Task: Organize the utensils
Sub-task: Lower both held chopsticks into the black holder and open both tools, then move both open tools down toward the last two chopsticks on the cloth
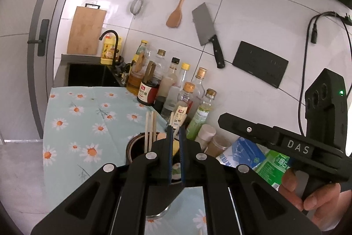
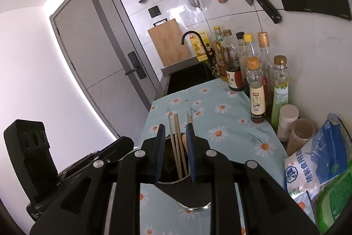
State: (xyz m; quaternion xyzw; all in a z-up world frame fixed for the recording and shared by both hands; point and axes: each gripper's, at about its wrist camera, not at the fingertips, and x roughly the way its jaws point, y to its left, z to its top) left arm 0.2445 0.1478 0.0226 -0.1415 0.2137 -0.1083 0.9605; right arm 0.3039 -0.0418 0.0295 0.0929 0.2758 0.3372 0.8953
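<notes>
A dark utensil holder [image 1: 134, 147] stands on the daisy tablecloth with wooden chopsticks [image 1: 150, 131] upright in it. My left gripper [image 1: 176, 131] hovers just above and right of the holder, jaws a narrow gap apart, nothing between them. In the right wrist view my right gripper [image 2: 176, 131] is open right over the holder [image 2: 168, 160], its fingers either side of the chopsticks [image 2: 176, 142] and a wooden spoon [image 2: 184, 142], not touching them. The right gripper's body [image 1: 286, 142] shows in the left wrist view, the left gripper's body [image 2: 33, 147] in the right wrist view.
Several sauce and oil bottles [image 1: 173, 89] line the wall. Salt and snack bags [image 2: 316, 160] and two jars [image 2: 299, 131] lie at the right. A cleaver [image 1: 206, 30], wooden spatula [image 1: 178, 8] and strainer hang on the tiles. Sink and faucet [image 2: 193, 41] are at the far end.
</notes>
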